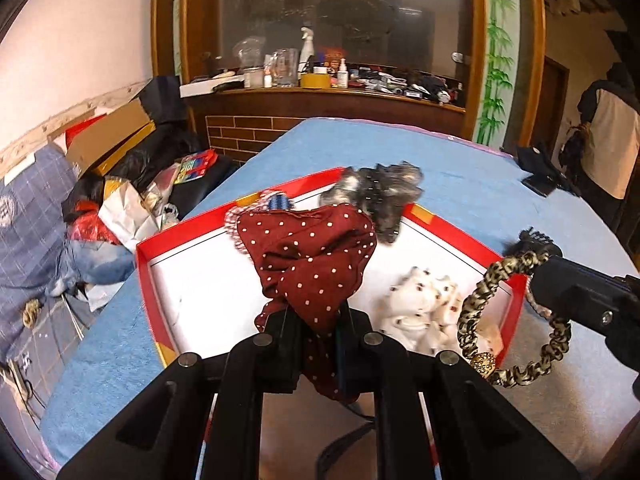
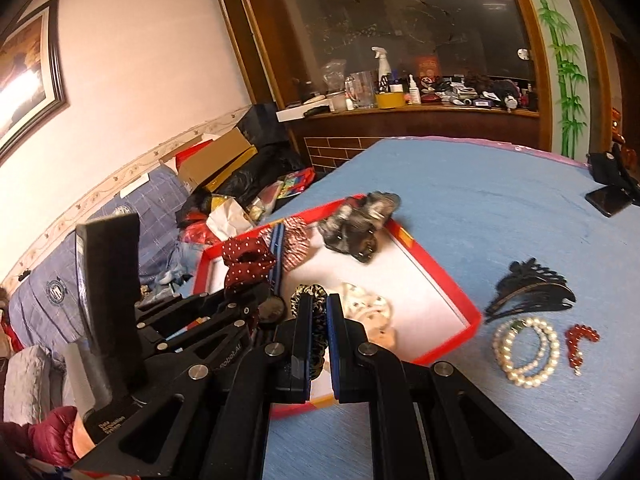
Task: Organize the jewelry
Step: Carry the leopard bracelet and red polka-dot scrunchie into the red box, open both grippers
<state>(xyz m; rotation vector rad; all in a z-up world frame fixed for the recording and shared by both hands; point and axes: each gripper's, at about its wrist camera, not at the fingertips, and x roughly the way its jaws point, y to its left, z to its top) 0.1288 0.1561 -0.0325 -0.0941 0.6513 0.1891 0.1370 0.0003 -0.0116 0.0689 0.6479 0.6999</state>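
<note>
Left wrist, polka-dot scrunchie (image 1: 316, 264) pinched between jaws

Your left gripper (image 1: 316, 332) pinched soft matt maroon polka-dot cloth (image 1: 316, 264). Your right gripper (image 2: 319, 320) clamped a shiny leopard-print fabric scrunchie (image 2: 310, 294). The red box (image 2: 436, 276) looked like smooth card with a white matt floor. At three o'clock lay glossy pearl strands (image 2: 524, 350) and a glossy black plastic comb (image 2: 532, 292) on blue towelling (image 2: 500, 200).
</note>
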